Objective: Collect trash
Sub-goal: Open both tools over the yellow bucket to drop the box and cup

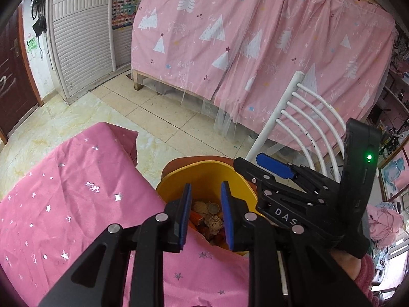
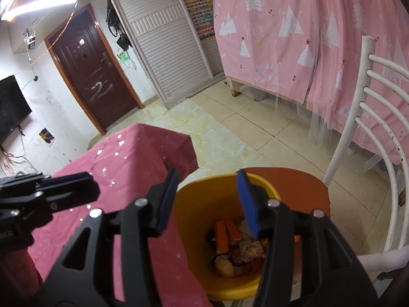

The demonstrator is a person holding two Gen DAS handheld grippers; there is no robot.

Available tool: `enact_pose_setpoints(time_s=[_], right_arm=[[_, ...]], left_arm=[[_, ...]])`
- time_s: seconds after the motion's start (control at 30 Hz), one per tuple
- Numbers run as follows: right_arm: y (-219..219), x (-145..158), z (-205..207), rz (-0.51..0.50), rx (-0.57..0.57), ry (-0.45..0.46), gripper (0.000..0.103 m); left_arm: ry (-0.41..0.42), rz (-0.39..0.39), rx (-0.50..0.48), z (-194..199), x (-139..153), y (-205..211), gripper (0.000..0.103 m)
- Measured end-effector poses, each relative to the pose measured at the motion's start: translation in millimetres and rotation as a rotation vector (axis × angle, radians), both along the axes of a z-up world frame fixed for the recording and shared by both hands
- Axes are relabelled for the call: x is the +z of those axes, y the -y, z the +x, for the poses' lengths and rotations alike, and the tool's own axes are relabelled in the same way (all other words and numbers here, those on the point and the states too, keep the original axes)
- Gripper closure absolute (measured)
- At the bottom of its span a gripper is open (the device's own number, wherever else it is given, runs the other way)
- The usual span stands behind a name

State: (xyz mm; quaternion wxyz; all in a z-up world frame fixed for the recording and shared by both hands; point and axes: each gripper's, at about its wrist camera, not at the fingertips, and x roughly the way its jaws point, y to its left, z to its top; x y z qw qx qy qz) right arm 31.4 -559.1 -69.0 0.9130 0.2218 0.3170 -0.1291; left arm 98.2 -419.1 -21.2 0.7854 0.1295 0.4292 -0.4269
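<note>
Left tongs: the left gripper (image 1: 205, 186) has its blue pads drawn in almost together, just a slim slot between them, and there's nothing in it. It's empty!
Right tongs: the right gripper (image 2: 207, 176) stands clearly parted, a wide gap between its pads. Nothing is pinched there either, and the view goes straight down into the bin.
Trash: it's in the yellow bin (image 2: 196, 220), a heap of scraps (image 2: 237, 250) at the bottom. There are orange wrappers, pale shell-like bits and crumpled brown pieces. In the right wrist view the heap sits at 5 o'clock from centre; in the left wrist view it peeks through the slot at 6 o'clock.
Bin: upright on the orange seat (image 2: 301, 186) of a white chair (image 2: 370, 128), its rim right against the table edge.
Table: covered in a pink cloth with silver stars (image 1: 64, 192), spreading to 8 o'clock of the bin in the left wrist view.
Grippers together: both hang over the bin mouth, the right one at 3 o'clock of the left, held by a hand in a pink sleeve (image 1: 358, 268).
Background: pink tree-print curtain (image 1: 255, 38) at 12 o'clock, dark red door (image 2: 94, 76) at 10 o'clock in the right wrist view.
</note>
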Motion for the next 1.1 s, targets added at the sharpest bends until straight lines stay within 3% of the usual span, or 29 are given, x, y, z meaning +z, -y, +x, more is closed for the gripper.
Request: enact_pose_setpoints(time_s=[0.1,0.2,0.27,0.6,0.9,1.1], right_arm=[[-10,6,3,-0.008,0.017,0.012,0.056],[-21,13,5,-0.015,0.037,0.03,0.043],[-30,19,8,-0.021,0.053,0.04,0.042],[-91,35,28,-0.06,0.182,0.076,0.024],[-145,41,42,-0.051,0.298,0.085,0.023],[-181,47,42,-0.07,0.375,0.088,0.017]], left_arm=[[0.004,-0.021,0.016,0,6,-14,0.086],[0.014,-0.041,0.046,2,12,-29,0.081],[0.029,-0.051,0.073,3,15,-40,0.079],[0.14,-0.016,0.311,17,26,-109,0.076],[0.2,0.038,0.525,23,31,-176,0.076],[0.191,0.043,0.63,23,29,-222,0.076]])
